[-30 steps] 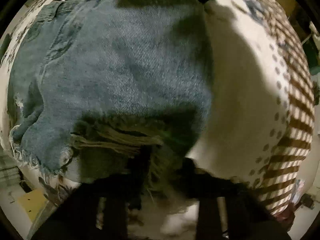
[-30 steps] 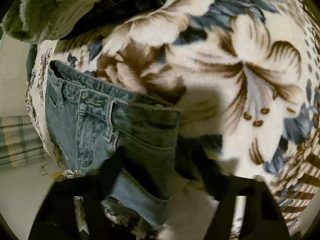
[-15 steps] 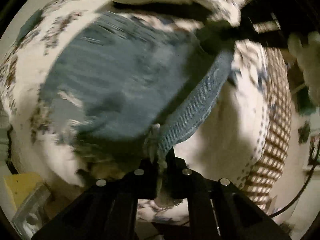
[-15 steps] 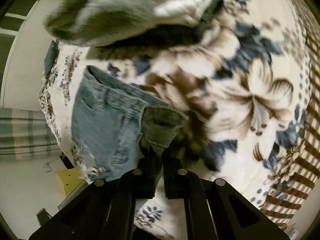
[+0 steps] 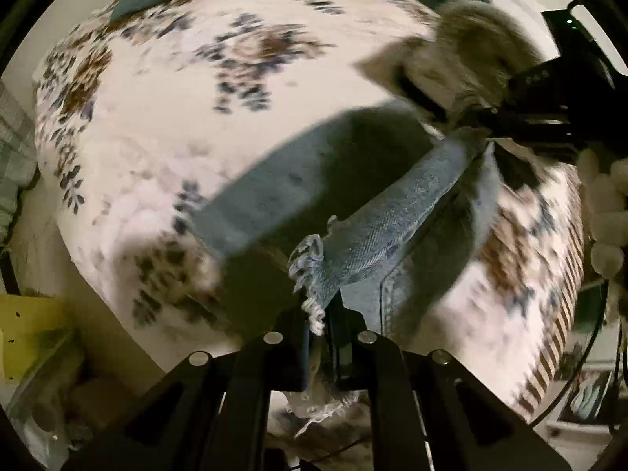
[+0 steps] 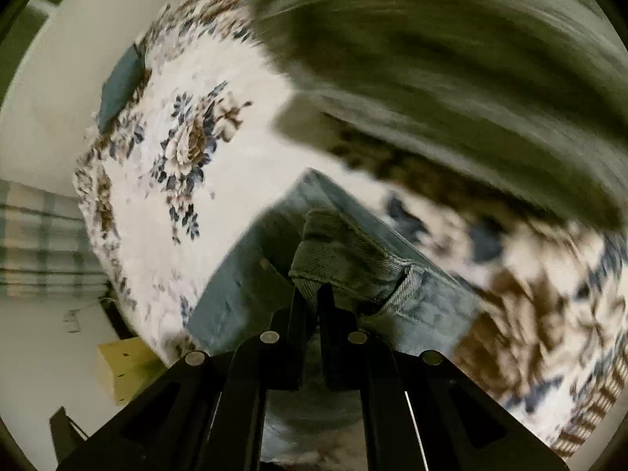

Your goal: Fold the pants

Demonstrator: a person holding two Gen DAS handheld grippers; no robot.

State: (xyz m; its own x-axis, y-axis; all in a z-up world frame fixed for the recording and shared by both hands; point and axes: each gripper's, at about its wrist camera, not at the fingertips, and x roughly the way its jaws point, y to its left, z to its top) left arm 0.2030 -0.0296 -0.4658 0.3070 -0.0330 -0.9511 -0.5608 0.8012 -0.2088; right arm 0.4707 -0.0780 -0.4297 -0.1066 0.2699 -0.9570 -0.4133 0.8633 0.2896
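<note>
The denim shorts (image 5: 392, 219) are being held off a floral blanket (image 5: 165, 117) by both grippers. In the left wrist view, the frayed hem of the shorts is being pinched between the closed jaws of the left gripper (image 5: 322, 314), with white threads hanging down past the fingertips at 6 o'clock. From there a taut band of denim is being stretched toward 2 o'clock, where its far end is being clamped by the right gripper (image 5: 506, 117). A fuzzy grey sleeve (image 5: 479, 39) is being seen just above that gripper, at about 1 o'clock. The rest of the shorts is hanging below the band, and a dark shadow is being cast on the blanket at its 9 o'clock side. In the right wrist view, the waistband of the shorts (image 6: 353, 263) is being gripped by the right gripper (image 6: 314, 294), whose jaws are closed on a folded wad of denim; a belt loop is being shown just to the 3 o'clock side of the fingertips. A blurred grey-green sleeve (image 6: 451, 59) is filling the 12 to 3 o'clock region. A small teal cloth (image 6: 121, 86) is lying on the blanket at 10 o'clock, and a yellow box (image 6: 125, 365) is standing beyond the blanket's edge at 8 o'clock.
</note>
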